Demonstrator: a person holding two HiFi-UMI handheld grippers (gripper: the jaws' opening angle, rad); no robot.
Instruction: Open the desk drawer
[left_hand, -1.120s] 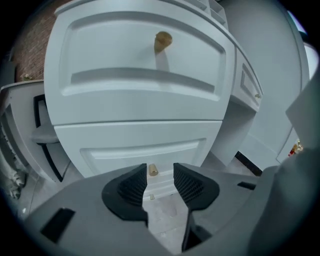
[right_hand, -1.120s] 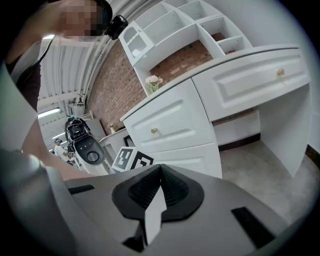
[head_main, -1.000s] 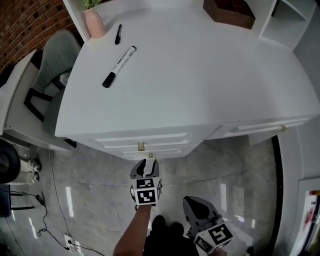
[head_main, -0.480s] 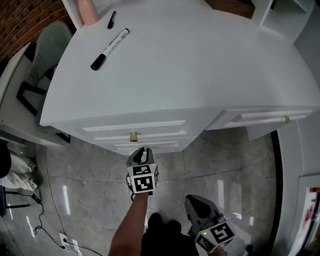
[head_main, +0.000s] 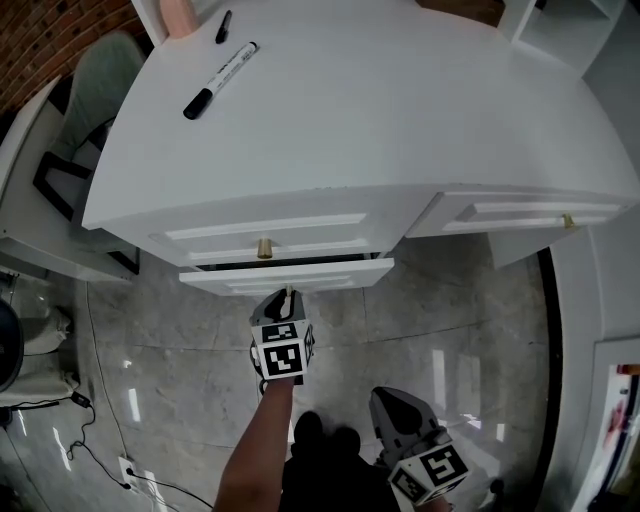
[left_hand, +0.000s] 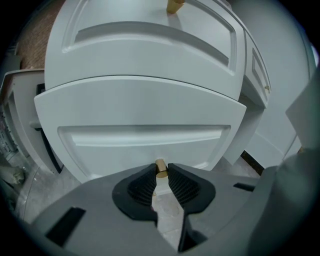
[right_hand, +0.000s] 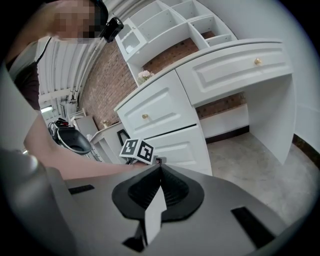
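Left tool (left_hand: 161, 173): jaws just closing, now clamped on brass knob (left_hand: 160, 164) of second drawer (head_main: 300, 276), slightly out below surface (head_main: 380, 110). Knob small, rigid, slick; grip deep. Drawer likely slides light. Right tool (right_hand: 160, 170): jaws together, empty.

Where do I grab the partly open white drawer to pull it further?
Grip the small brass knob at the centre of the white drawer front, straight from the front: it is the flat panel's only protrusion. The left gripper's jaws, just closing, are on it.
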